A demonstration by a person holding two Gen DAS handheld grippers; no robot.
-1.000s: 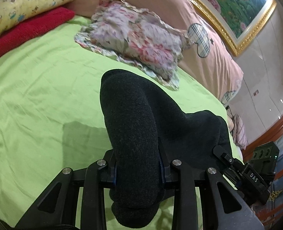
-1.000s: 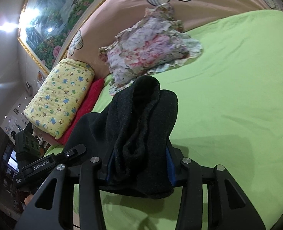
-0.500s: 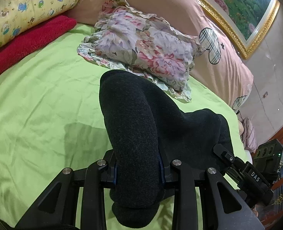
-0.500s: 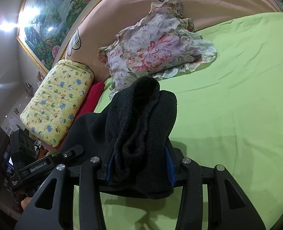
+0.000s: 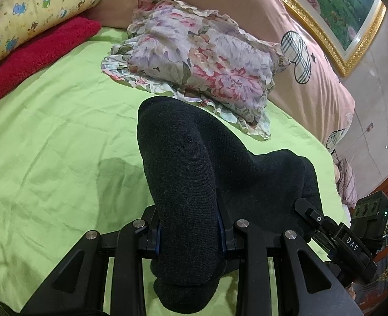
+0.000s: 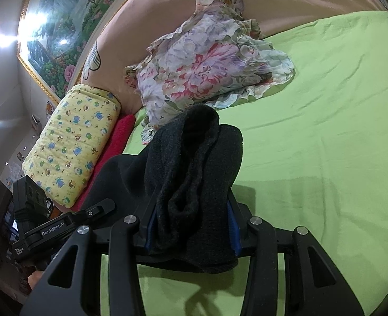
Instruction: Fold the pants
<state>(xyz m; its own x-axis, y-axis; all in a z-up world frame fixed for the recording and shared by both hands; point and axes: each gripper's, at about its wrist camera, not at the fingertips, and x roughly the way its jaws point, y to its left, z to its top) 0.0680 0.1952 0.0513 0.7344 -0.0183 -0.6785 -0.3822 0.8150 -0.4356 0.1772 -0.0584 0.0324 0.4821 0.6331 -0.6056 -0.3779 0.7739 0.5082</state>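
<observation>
A bed covered by a wrinkled lime-green sheet (image 5: 57, 142) fills both wrist views, lit from the wall behind. Nearest the left wrist camera, the left gripper (image 5: 189, 233) tilts downward over the sheet, its jaws pinched narrow on a thick bunched fold of the dark grey pants (image 5: 183, 173); the fabric bulges up past the fingers and hangs below them, clear of the sheet. From that fold the pants stretch to the right toward the right gripper, whose black body shows at the frame's lower right edge. In the right wrist view, the right gripper (image 6: 191, 230) likewise angles downward, its jaws set somewhat wider and clamped on a crumpled bundle of the same pants (image 6: 194, 173), with the left gripper's body visible at lower left. Both tools thus hold the garment raised between them, casting a shadow on the sheet. Beyond the pants lies a floral pillow (image 5: 199, 60), resting partly on the sheet and against a pink headboard cushion (image 5: 312, 79). To the left sit a red towel (image 5: 36, 52) and a yellow cartoon-print pillow (image 5: 30, 8). Farthest back hangs a gold-framed landscape painting (image 5: 346, 13).
</observation>
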